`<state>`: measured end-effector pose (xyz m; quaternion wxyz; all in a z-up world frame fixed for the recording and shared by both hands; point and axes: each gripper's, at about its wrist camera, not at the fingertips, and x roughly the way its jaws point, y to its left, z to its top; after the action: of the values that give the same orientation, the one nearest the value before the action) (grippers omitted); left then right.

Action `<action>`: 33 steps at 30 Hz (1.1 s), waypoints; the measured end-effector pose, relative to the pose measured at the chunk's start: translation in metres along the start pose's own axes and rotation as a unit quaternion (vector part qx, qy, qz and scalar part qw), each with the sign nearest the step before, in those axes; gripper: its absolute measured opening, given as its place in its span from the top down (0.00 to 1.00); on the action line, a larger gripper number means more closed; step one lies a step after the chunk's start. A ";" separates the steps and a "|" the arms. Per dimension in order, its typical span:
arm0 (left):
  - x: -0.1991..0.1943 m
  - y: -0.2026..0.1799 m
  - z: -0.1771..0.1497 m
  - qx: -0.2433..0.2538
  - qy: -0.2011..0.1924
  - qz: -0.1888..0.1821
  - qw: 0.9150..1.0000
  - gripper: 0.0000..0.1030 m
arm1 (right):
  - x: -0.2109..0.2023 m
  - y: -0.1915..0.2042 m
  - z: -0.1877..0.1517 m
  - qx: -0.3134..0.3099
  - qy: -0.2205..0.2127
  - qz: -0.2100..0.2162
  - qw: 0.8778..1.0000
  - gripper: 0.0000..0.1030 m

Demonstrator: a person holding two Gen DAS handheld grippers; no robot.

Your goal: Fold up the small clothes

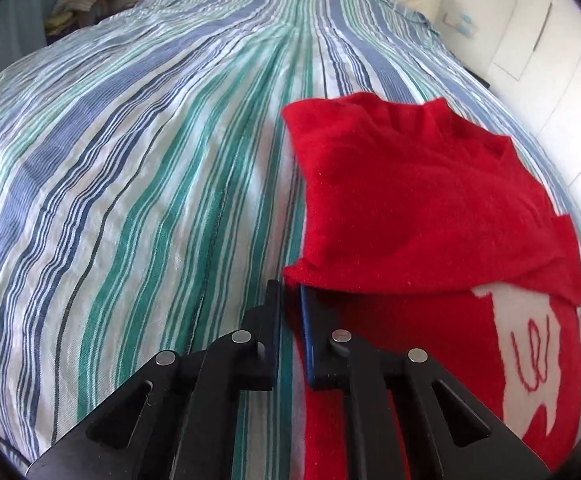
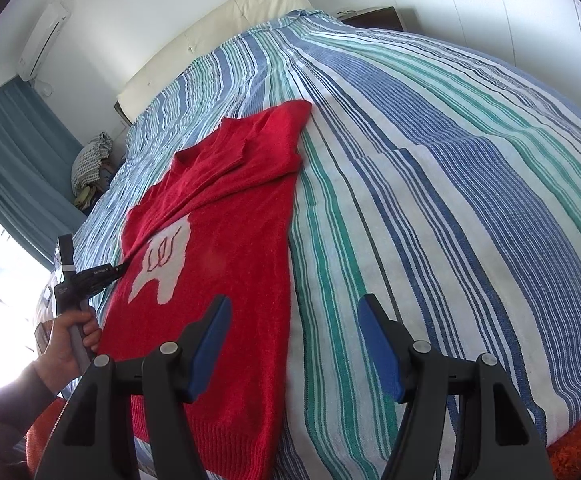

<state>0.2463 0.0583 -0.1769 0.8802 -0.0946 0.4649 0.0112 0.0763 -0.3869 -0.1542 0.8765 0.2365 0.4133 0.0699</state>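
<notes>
A small red sweater with a white patch and red stitching lies on the striped bedspread; it also shows in the left wrist view. Its left sleeve is folded across the chest. My left gripper is nearly closed at the folded sleeve's edge, and I cannot tell if cloth is pinched; it also shows in the right wrist view, at the sweater's left side. My right gripper is open and empty, above the sweater's lower right edge.
A cream headboard stands at the far end of the bed. A heap of clothes lies beside the bed near teal curtains. A white wardrobe wall runs along the bed's right side.
</notes>
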 end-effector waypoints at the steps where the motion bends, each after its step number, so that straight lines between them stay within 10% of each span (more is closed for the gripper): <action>1: 0.000 0.002 0.000 -0.006 0.004 -0.007 1.000 0.92 | 0.002 0.000 0.001 0.001 0.003 0.001 1.000 0.37; 7: -0.011 0.015 -0.006 -0.032 0.020 -0.035 0.999 0.83 | -0.001 0.005 0.001 -0.014 -0.004 0.001 1.000 0.37; 12: -0.057 0.021 -0.027 -0.009 0.009 0.000 1.000 0.30 | -0.010 -0.002 0.003 0.002 -0.021 -0.004 1.000 0.37; 22: -0.141 0.016 -0.114 0.009 0.016 0.059 0.998 0.13 | -0.017 0.007 0.002 -0.018 -0.039 -0.031 0.999 0.37; 33: -0.149 0.002 -0.125 0.046 0.008 0.105 0.993 0.13 | -0.020 0.036 -0.009 -0.094 -0.043 -0.060 0.993 0.37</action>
<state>0.0590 0.0482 -0.1237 0.8738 -0.0045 0.4794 0.0813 0.0589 -0.3584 -0.1284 0.9143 0.1308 0.3807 0.0459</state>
